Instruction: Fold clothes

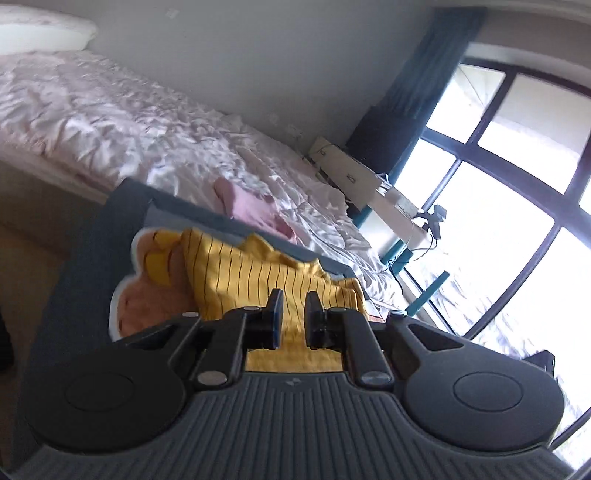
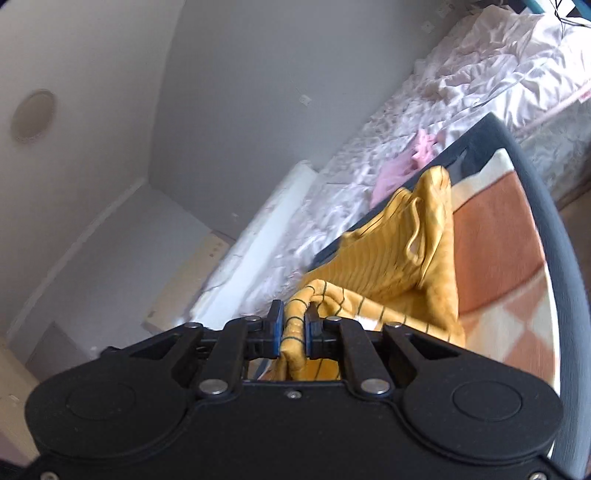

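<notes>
A yellow garment with thin dark stripes (image 1: 251, 273) lies bunched on an orange and cream mat (image 1: 147, 306) on a dark grey padded surface (image 1: 74, 258). My left gripper (image 1: 293, 306) is low over the near edge of the garment, with yellow cloth filling the narrow gap between its fingers. In the right wrist view the garment (image 2: 388, 251) is stretched up from the mat (image 2: 498, 240). My right gripper (image 2: 294, 317) is shut on a rolled fold of it, lifted off the surface.
A bed with crumpled pale pink sheets (image 1: 110, 122) runs behind the grey surface, with a pink garment (image 1: 251, 206) on it and a pillow (image 1: 37, 33) at its head. A white desk (image 1: 354, 173) and a large window (image 1: 517, 184) stand at the right.
</notes>
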Demonstrator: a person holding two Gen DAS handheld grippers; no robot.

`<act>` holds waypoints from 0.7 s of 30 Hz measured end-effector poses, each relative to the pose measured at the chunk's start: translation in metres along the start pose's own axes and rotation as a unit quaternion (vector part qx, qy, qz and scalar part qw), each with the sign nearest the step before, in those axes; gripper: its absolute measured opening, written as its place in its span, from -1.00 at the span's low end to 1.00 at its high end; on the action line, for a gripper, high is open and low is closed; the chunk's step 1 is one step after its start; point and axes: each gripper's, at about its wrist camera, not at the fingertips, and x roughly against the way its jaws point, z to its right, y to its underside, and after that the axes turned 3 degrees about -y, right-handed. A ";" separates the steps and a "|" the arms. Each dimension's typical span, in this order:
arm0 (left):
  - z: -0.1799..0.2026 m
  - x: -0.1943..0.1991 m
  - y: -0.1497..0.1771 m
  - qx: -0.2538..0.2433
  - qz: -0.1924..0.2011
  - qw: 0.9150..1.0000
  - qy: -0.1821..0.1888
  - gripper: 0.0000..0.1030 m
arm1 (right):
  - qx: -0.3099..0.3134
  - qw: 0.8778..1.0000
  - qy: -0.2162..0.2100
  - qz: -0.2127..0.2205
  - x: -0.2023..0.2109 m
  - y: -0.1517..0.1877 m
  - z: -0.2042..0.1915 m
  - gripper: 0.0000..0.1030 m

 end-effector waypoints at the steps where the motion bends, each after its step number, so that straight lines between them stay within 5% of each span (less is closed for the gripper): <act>1: 0.002 -0.006 -0.007 -0.012 -0.003 1.000 -0.001 -0.72 | 0.004 1.000 0.005 -0.004 -0.010 -0.009 0.001 -0.76; 9: 0.025 -0.009 0.002 -0.071 -0.028 0.996 0.050 -0.64 | 0.022 0.998 0.051 -0.041 -0.093 -0.056 0.028 -0.76; 14: 0.044 -0.006 0.041 -0.116 -0.063 0.989 0.060 -0.23 | 0.095 0.979 0.157 -0.086 -0.127 -0.061 0.035 -0.66; 15: 0.044 -0.005 0.049 -0.119 -0.070 0.989 0.058 -0.18 | 0.119 0.975 0.163 -0.094 -0.125 -0.056 0.029 -0.58; 17: 0.040 0.001 0.059 -0.116 -0.076 0.989 0.053 -0.11 | 0.176 0.963 0.174 -0.105 -0.117 -0.048 0.013 0.14; 19: 0.035 0.008 0.068 -0.114 -0.079 0.989 0.049 -0.06 | 0.238 0.945 0.190 -0.121 -0.108 -0.039 -0.006 0.35; 21: 0.031 0.019 0.076 -0.117 -0.079 0.989 0.048 0.01 | 0.307 0.915 0.216 -0.147 -0.100 -0.031 -0.024 0.35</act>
